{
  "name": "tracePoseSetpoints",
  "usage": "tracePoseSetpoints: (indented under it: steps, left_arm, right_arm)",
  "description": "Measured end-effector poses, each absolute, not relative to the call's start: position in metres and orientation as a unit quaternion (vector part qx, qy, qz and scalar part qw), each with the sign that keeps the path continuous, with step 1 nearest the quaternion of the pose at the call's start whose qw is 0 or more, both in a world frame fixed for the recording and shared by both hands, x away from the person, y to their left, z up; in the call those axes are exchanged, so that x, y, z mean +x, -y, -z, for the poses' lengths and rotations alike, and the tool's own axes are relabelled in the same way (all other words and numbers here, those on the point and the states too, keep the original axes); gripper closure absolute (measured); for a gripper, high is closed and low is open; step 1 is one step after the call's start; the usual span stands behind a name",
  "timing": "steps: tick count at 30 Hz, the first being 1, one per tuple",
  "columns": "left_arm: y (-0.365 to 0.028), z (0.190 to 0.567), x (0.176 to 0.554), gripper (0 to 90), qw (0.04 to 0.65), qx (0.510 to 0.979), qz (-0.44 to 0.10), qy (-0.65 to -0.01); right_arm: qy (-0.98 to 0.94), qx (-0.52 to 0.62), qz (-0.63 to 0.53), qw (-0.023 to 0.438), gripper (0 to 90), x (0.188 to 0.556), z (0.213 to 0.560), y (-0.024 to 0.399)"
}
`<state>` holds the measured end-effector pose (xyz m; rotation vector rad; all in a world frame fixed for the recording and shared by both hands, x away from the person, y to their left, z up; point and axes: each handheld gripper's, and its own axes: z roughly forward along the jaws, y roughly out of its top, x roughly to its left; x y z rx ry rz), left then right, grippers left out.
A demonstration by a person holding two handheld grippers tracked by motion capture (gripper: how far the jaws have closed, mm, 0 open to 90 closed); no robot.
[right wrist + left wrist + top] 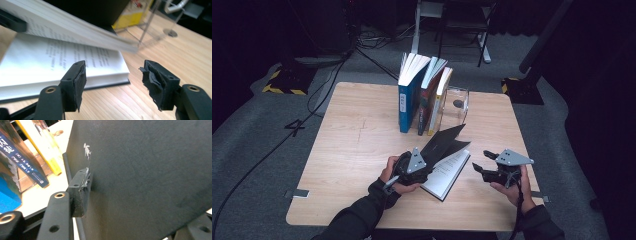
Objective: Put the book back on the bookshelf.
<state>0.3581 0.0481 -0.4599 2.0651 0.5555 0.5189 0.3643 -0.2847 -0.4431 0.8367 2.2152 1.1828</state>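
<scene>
Left tongs' [82, 192] far pad hidden behind black cover [150, 177], raised pages [75, 27] blurred, standing books [22, 162] cropped

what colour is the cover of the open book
Black; the open book has a matte black cover, clearest in the left gripper view.

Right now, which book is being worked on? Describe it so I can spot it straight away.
On the light wooden table, look at the near edge, in front of the three upright books leaning on a clear stand. The open black-covered book lies flat there with white printed pages up. Unlike the standing row, its black cover is lifted, at the left gripper.
</scene>
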Motion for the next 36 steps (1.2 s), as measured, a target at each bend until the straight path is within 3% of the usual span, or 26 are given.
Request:
tracePoseSetpoints:
  steps: [11,21,36]
  left_arm:
    - [-0.066,0.455,0.361,60.2,0.487,0.815,-0.198,-0.245]
    - [-0.077,0.455,0.357,61.7,0.513,0.806,-0.166,-0.245]
    - [-0.070,0.453,0.341,61.6,0.528,0.821,-0.108,-0.188]
  right_arm:
    - [-0.819,0.312,-0.420,0.236,36.0,0.370,0.451,0.289]
    - [-0.822,0.293,-0.428,0.236,36.0,0.368,0.450,0.288]
    - [-0.826,0.256,-0.450,0.222,34.6,0.362,0.451,0.298]
